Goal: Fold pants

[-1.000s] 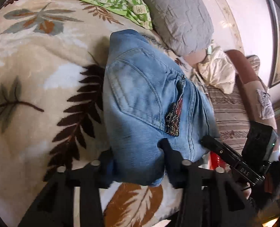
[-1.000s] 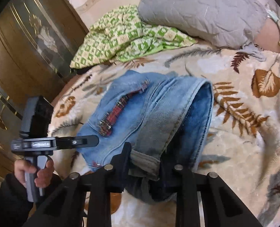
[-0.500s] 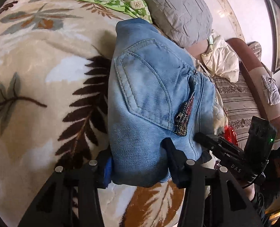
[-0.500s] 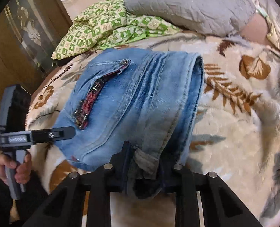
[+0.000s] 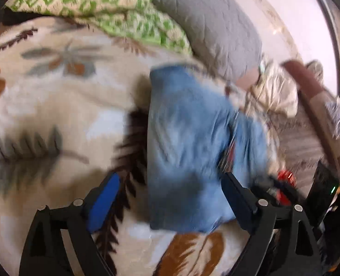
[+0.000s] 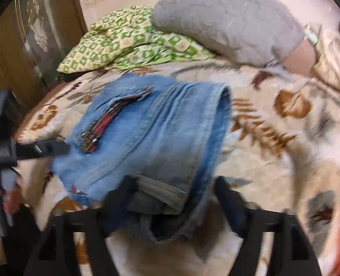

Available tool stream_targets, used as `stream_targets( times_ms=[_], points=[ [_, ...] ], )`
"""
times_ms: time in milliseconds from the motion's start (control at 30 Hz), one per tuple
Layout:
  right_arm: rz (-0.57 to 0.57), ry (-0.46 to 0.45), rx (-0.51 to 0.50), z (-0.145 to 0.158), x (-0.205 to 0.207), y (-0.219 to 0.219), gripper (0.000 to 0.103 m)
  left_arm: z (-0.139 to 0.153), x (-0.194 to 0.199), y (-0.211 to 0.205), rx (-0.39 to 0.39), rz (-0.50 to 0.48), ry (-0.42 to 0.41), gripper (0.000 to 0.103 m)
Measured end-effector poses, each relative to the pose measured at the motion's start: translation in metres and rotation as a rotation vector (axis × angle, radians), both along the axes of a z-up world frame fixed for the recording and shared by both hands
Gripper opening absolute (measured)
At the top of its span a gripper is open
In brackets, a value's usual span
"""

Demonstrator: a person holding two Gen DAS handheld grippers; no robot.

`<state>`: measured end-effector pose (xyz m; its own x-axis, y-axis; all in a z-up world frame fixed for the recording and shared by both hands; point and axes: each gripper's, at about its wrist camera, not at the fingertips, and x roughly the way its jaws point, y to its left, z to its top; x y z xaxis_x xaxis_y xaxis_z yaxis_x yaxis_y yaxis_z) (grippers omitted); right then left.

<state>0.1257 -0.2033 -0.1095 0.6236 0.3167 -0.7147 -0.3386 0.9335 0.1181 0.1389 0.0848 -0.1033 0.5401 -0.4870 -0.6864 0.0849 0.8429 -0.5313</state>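
The pants point(image 5: 193, 151) lie at 12 o'clock between both spread grippers (left point(image 5: 170, 203), right point(image 6: 174, 199)), gripped by neither.

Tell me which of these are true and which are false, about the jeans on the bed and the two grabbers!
1. The jeans lie folded on a leaf-patterned blanket. True.
2. The left hand-held gripper is clamped shut on the jeans. False: its fingers are spread wide.
3. A grey pillow lies beyond the jeans. True.
4. The cloth beside the pillow is red with stripes. False: the cloth is green and cream patterned.
5. The right hand-held gripper is open. True.
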Motion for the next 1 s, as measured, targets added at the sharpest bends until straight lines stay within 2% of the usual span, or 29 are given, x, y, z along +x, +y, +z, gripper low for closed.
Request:
stream_targets(
  times_ms=[133,233,433,500,567,600,633,667,700,733,800,833,867,933,1000],
  points=[
    [-0.021,-0.021,0.075,0.022,0.003,-0.012,0.085,0.025,0.032,0.001,0.04,0.017,-0.028,0.093],
    [-0.061,-0.019,0.128,0.037,0.022,-0.018,0.086,0.031,0.068,-0.011,0.117,-0.014,-0.005,0.093],
    [-0.123,0.153,0.288,0.029,0.091,-0.027,0.086,0.023,0.123,-0.038,0.249,-0.079,0.043,0.093],
    [-0.121,0.193,0.311,0.023,0.11,-0.026,0.085,0.014,0.142,-0.043,0.285,-0.092,0.085,0.093],
    [-0.106,0.227,0.334,0.016,0.12,-0.024,0.064,0.006,0.155,-0.043,0.273,-0.108,0.124,0.093],
    [-0.098,0.242,0.331,0.013,0.124,-0.022,0.041,0.003,0.161,-0.042,0.262,-0.105,0.137,0.093],
    [-0.095,0.245,0.314,0.01,0.125,-0.019,0.031,0.002,0.164,-0.04,0.253,-0.102,0.142,0.084],
    [-0.081,0.233,0.299,0.009,0.125,-0.015,0.028,0.0,0.167,-0.039,0.246,-0.103,0.153,0.043],
    [-0.068,0.214,0.272,0.01,0.123,-0.011,0.022,-0.003,0.171,-0.038,0.261,-0.11,0.178,0.029],
    [-0.061,0.199,0.25,0.012,0.121,-0.009,0.015,-0.005,0.171,-0.038,0.276,-0.113,0.184,0.029],
    [-0.062,0.148,0.193,0.017,0.112,-0.003,0.013,-0.004,0.166,-0.036,0.292,-0.12,0.145,0.026],
    [-0.079,0.14,0.185,0.017,0.11,-0.005,0.012,-0.009,0.166,-0.034,0.31,-0.096,0.16,0.026],
    [-0.115,0.145,0.161,0.013,0.11,-0.006,0.012,-0.022,0.168,-0.029,0.308,-0.066,0.207,0.028],
    [-0.143,0.229,0.164,-0.011,0.121,-0.007,0.013,-0.027,0.168,-0.027,0.293,-0.033,0.212,0.029],
    [-0.166,0.221,0.157,-0.019,0.123,-0.005,0.013,-0.02,0.165,-0.036,0.363,-0.047,0.193,0.029]
  ],
)
